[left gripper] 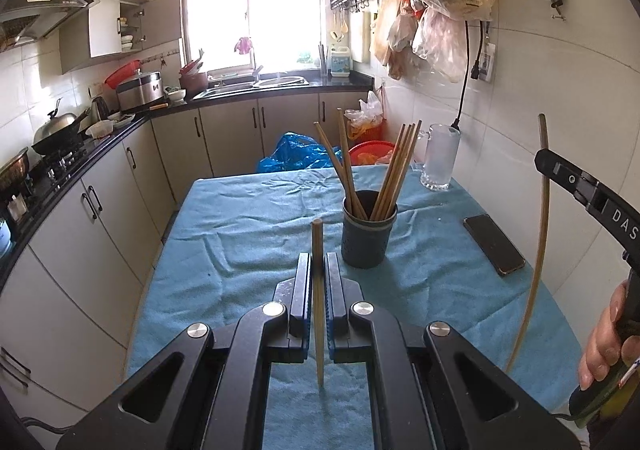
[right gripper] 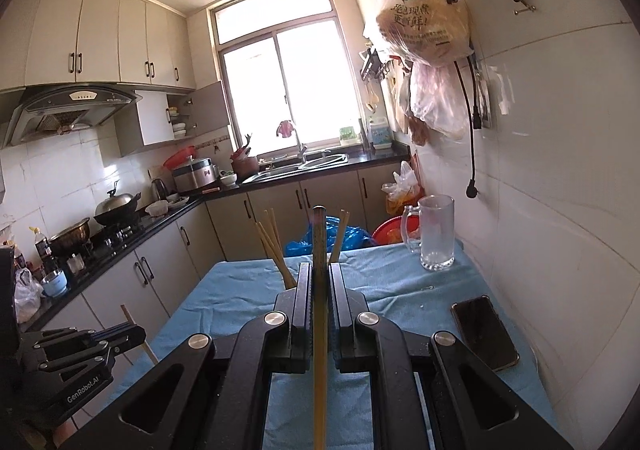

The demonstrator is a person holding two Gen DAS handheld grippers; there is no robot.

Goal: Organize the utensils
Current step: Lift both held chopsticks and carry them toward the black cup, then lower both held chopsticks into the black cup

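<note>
A dark grey utensil cup (left gripper: pixel 369 234) stands on the blue-clothed table (left gripper: pixel 248 234) and holds several wooden chopsticks (left gripper: pixel 394 169). My left gripper (left gripper: pixel 318 262) is shut on one wooden chopstick (left gripper: pixel 318 306), just left of the cup and nearer to me. My right gripper (right gripper: pixel 320 274) is shut on another chopstick (right gripper: pixel 320 330), held upright; this chopstick shows in the left wrist view (left gripper: pixel 536 250) at the right. The cup is mostly hidden behind the right gripper, with its chopsticks (right gripper: pixel 272 246) poking out. The left gripper shows in the right wrist view (right gripper: pixel 116 334) at lower left.
A glass mug (left gripper: pixel 440 157) stands at the table's far right corner, and a black phone (left gripper: pixel 494 244) lies near the right edge by the tiled wall. Kitchen counters with a stove run along the left. Blue bag and red basin sit beyond the table.
</note>
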